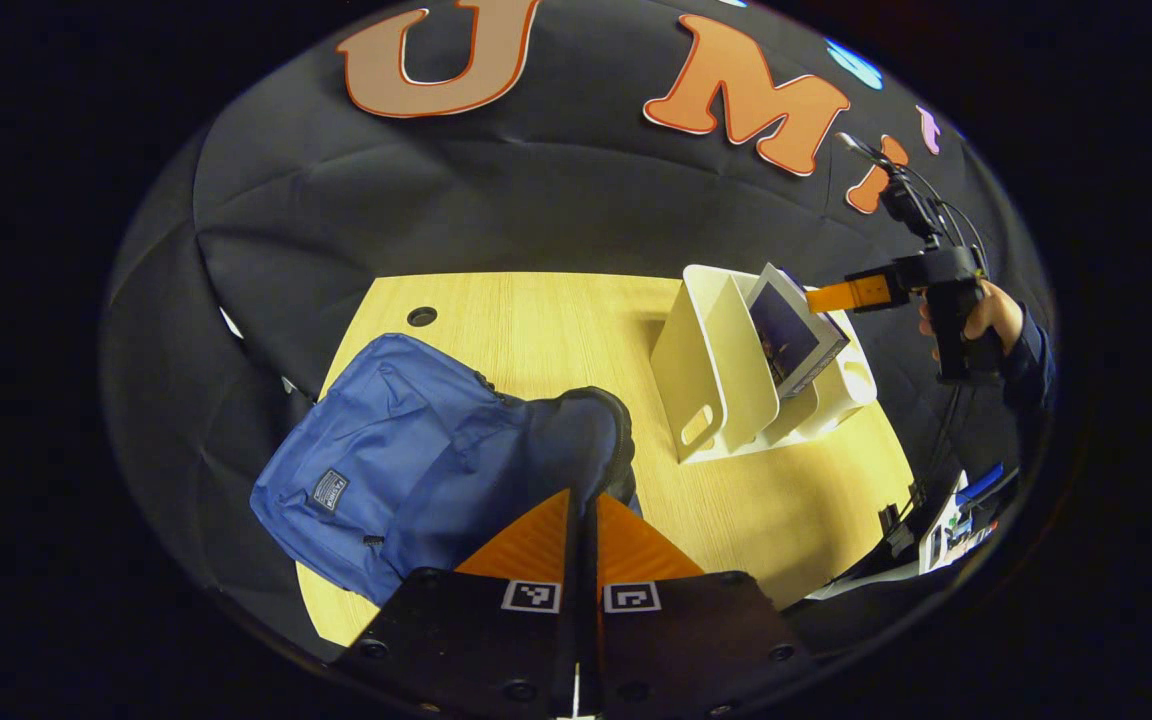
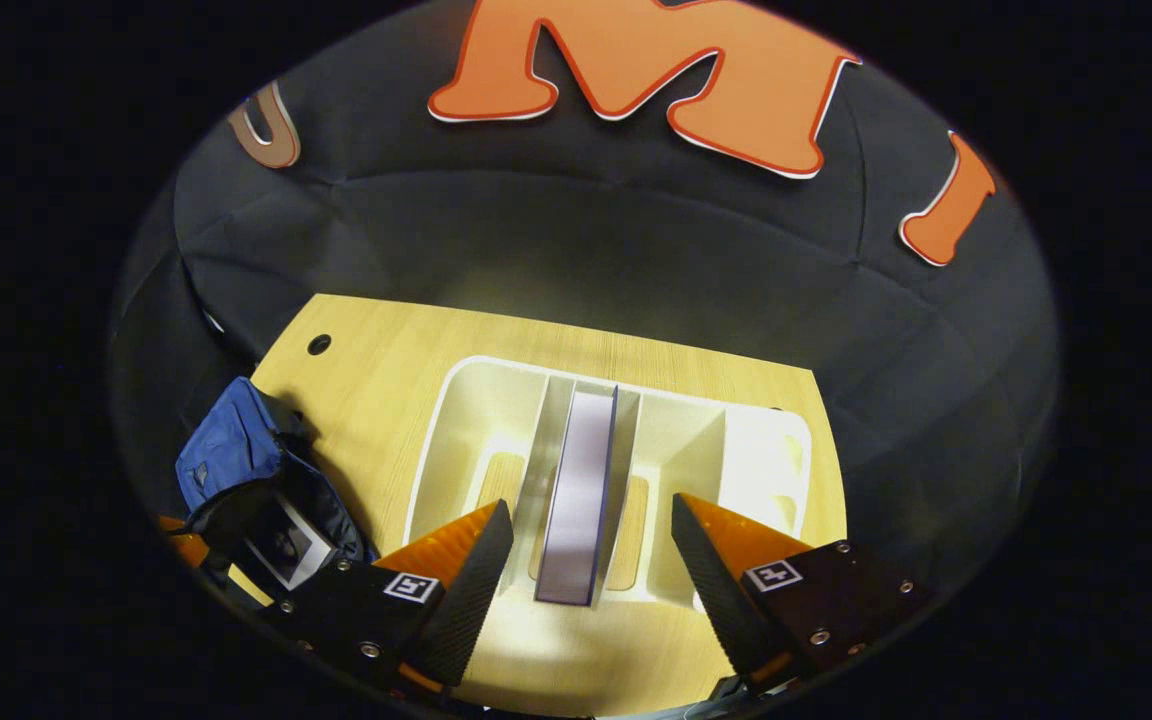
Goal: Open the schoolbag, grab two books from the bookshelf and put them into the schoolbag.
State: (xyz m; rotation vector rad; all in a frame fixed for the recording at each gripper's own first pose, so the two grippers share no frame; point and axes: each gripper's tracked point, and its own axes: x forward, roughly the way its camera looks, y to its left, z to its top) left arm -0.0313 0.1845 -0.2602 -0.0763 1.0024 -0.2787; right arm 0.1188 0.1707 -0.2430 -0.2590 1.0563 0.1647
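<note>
The blue schoolbag (image 1: 386, 470) lies at the left of the wooden table (image 1: 556, 330). My left gripper (image 1: 584, 505) is shut on the dark rim of its raised mouth. In the right gripper view the schoolbag (image 2: 231, 450) gapes open with one book (image 2: 281, 545) inside. A white bookshelf (image 1: 706, 370) stands at the table's right, with a book (image 1: 791, 335) leaning in it. A hand (image 1: 991, 315) holds my right gripper (image 1: 841, 295) beside that book's top. Seen from above, the book (image 2: 576, 490) stands on edge in the bookshelf's (image 2: 456, 400) middle slot. My right gripper (image 2: 591, 525) is open, one finger on each side of the book and apart from it.
A round cable hole (image 1: 421, 316) marks the table's far left corner. Cables and small items (image 1: 956, 520) sit beyond the table's right edge. Bare wood lies between the bag and the bookshelf.
</note>
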